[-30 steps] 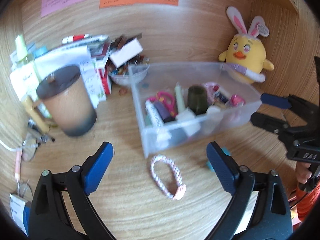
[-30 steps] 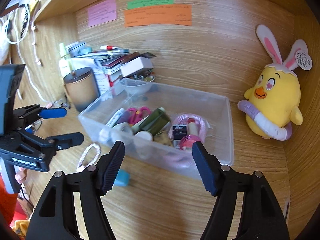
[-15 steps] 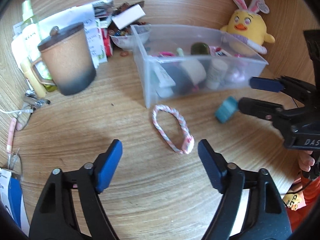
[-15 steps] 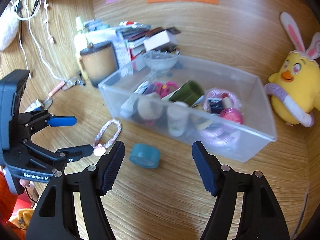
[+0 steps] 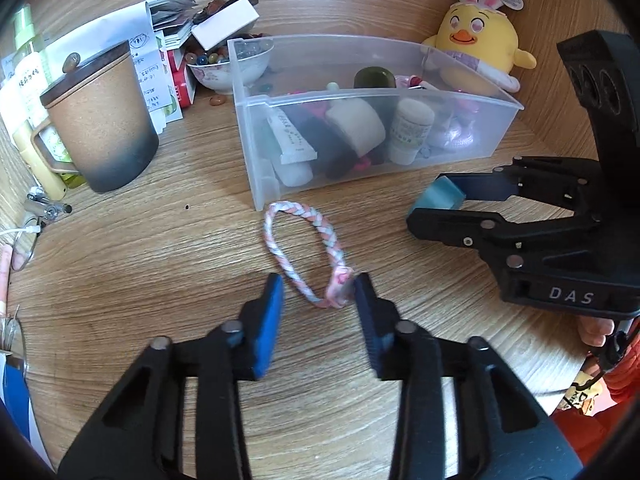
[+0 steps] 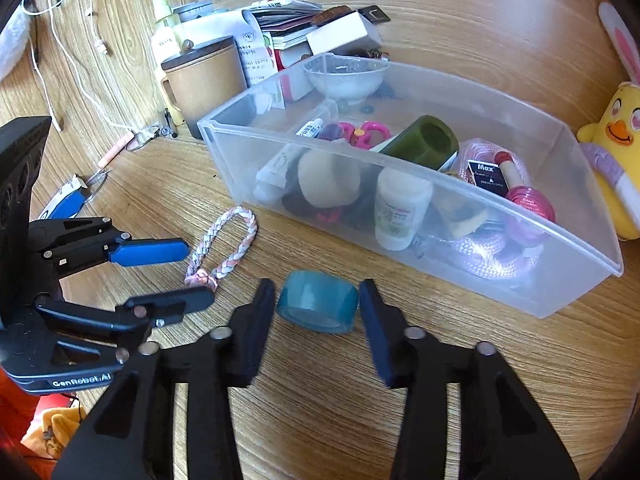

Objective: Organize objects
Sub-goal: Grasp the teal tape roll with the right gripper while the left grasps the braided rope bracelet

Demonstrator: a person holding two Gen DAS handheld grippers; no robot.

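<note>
Lowered, closing fingers (image 5: 276,312) around bracelet (image 5: 304,252)

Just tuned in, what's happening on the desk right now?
A person is tidying loose items near the clear bin. The left gripper is closing around the clasp end of the braided bracelet; the right gripper is closing around the blue tape roll. Both items lie on the desk, not yet lifted.

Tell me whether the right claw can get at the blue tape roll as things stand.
Probably yes. The right claw already straddles the blue tape roll on the desk, its jaws closing with nothing between pads and roll; the clear bin stands behind.
</note>
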